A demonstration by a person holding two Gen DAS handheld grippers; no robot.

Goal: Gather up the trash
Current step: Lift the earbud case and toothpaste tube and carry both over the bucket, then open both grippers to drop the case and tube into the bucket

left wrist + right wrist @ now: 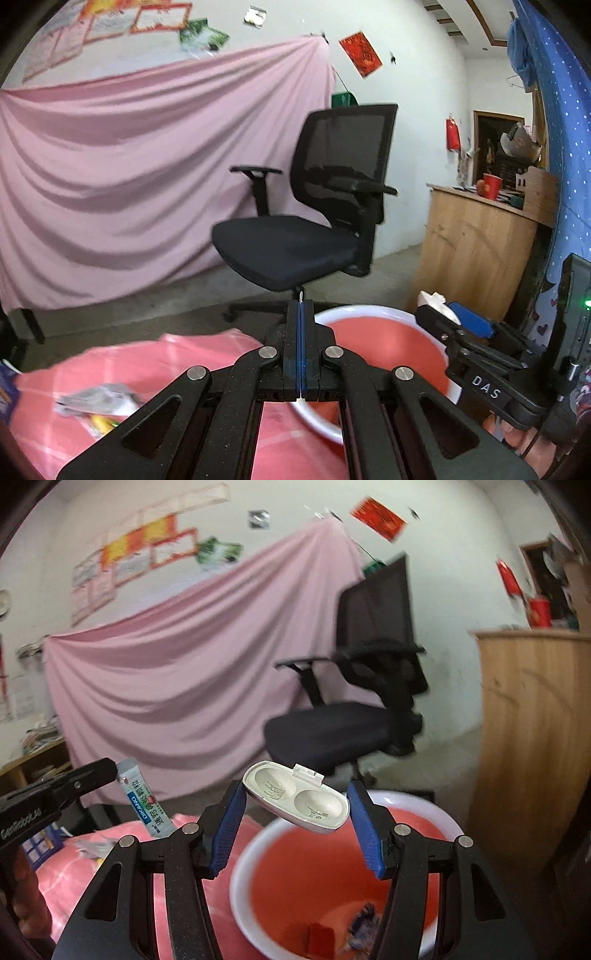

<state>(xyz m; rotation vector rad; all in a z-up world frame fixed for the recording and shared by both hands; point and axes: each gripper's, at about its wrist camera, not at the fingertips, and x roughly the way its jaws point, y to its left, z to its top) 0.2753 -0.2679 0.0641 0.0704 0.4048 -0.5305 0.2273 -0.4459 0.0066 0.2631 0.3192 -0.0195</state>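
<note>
Your right gripper (pixel 297 812) pinches a white 2-cup plastic case (pixel 295 799) between its blue pads (pixel 364 830), holding it tilted above the red basin (pixel 325 867). Your left gripper (pixel 300 308), jaws pressed together, nips the top edge of a blue-and-white sachet (pixel 144 801), which hangs over the pink cloth (pixel 147 354) left of the basin. Some scraps (pixel 364 923) lie inside the basin; a crumpled wrapper (pixel 99 398) lies on the cloth. A black chair (pixel 314 221) stands behind.
</note>
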